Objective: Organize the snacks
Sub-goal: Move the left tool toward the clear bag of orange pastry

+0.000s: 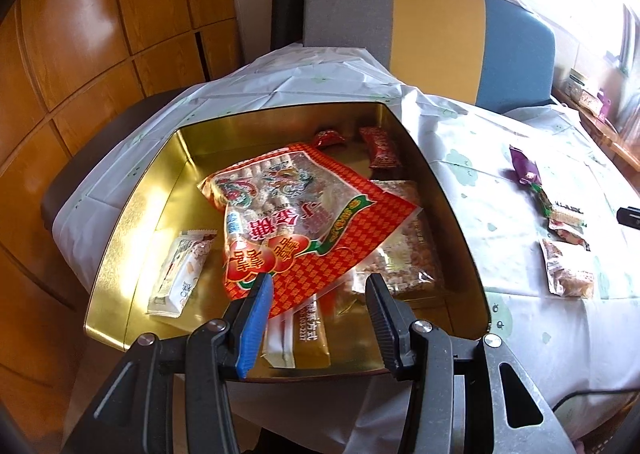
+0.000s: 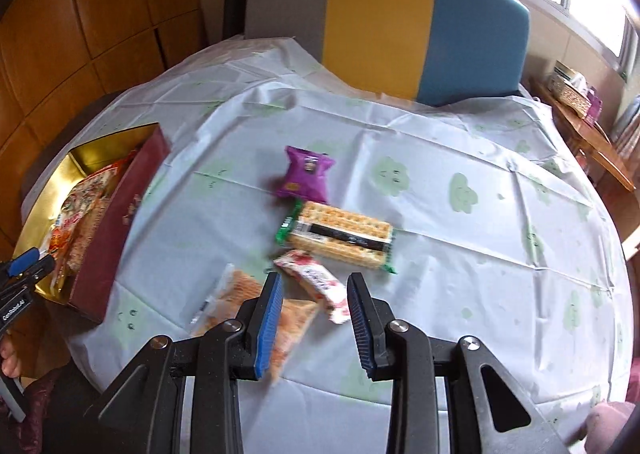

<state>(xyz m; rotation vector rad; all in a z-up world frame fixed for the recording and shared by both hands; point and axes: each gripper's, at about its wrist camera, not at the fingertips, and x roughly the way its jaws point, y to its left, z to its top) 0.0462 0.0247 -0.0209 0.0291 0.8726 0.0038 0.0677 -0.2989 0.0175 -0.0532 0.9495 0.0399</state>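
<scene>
Hovering part-open and empty above the overlapping red-and-white wrapped bar [image 2: 320,286] and orange cracker packet [image 2: 256,306] at lower centre, the right gripper [image 2: 314,318] risks pinching both, while the left gripper [image 1: 320,322] waits empty over the gold tin [image 1: 116,238].

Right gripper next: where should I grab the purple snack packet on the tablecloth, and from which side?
Take the purple packet across its puffed middle, coming from above. It lies flat and apart from the cracker pack, so both pads have room. Its crimped ends look thin and may slip. The right gripper is open and empty.
</scene>
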